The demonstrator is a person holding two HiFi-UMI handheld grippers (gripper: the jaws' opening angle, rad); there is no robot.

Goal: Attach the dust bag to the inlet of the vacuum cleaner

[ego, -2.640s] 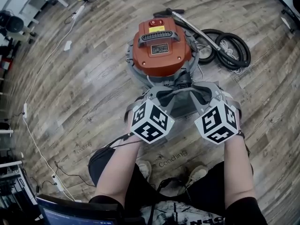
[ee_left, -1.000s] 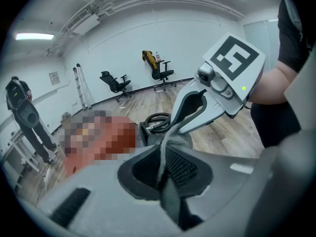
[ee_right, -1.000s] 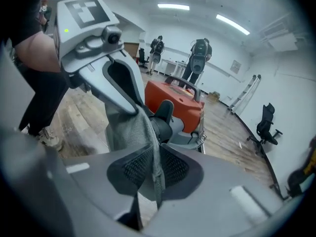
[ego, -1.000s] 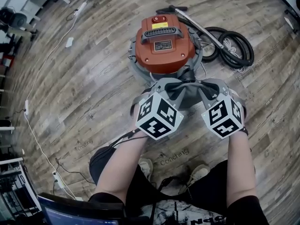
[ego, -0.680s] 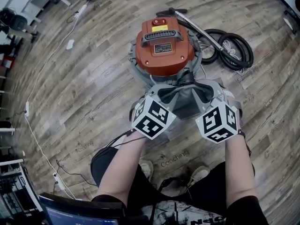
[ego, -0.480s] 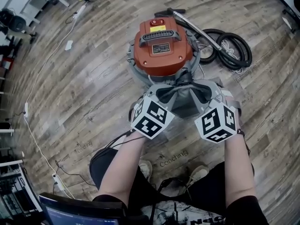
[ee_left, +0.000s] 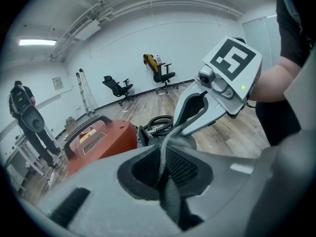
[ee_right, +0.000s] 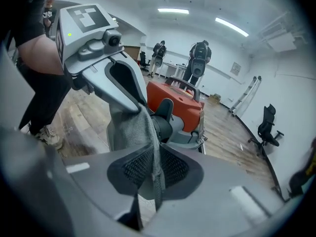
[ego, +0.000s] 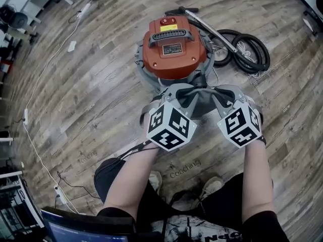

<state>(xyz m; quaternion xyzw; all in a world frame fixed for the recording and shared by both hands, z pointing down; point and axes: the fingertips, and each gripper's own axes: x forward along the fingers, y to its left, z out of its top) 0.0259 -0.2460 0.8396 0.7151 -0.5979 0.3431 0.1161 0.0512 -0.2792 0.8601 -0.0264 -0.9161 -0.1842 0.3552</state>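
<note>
Both tools clamp the grey dust bag [ego: 200, 105] and hold it stretched before the orange vacuum cleaner [ego: 174, 49] on the wooden floor [ego: 91, 84]; the left gripper [ee_left: 165, 169] bites a fold of mesh fabric between its pads, and the right gripper [ee_right: 155, 169] pinches another fold at the opposite side of the mouth. Against the head view of half a second ago, the pair has edged up toward the machine, and the bag's top edge now sits just below the black inlet [ee_right: 165, 125], its mouth looking more gathered; an earlier frame shows much the same pose, so the person appears to be working the opening on by small pushes. The collar does not yet look seated; the attachment seems unfinished.
</note>
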